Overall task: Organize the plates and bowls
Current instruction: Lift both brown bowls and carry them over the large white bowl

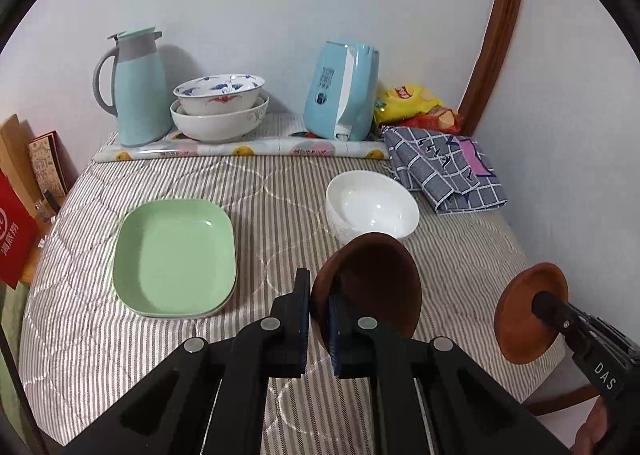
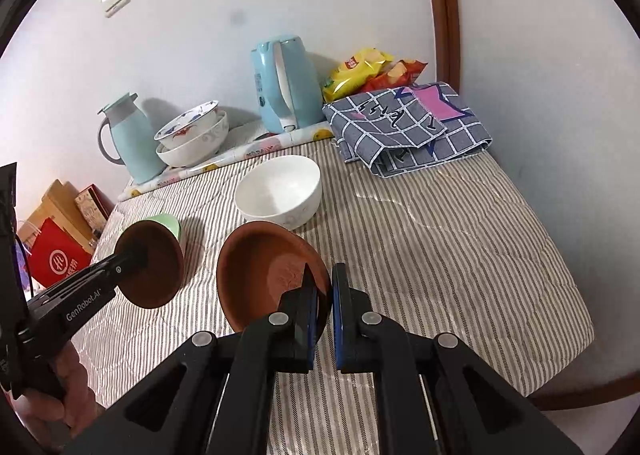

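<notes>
Two brown bowls point(image 1: 372, 283) point(image 2: 268, 271) (both tong-held)

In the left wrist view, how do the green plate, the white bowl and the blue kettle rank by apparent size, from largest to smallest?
1. green plate, clearly the largest.
2. and 3. white bowl and blue kettle look alike in size; the kettle stands farther from the camera, so I do not rank them.

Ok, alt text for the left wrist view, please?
The left gripper pinches the rim of a tilted brown bowl above a striped tablecloth; the right gripper holds another brown dish. Beyond sit a green plate and white bowl.
</notes>
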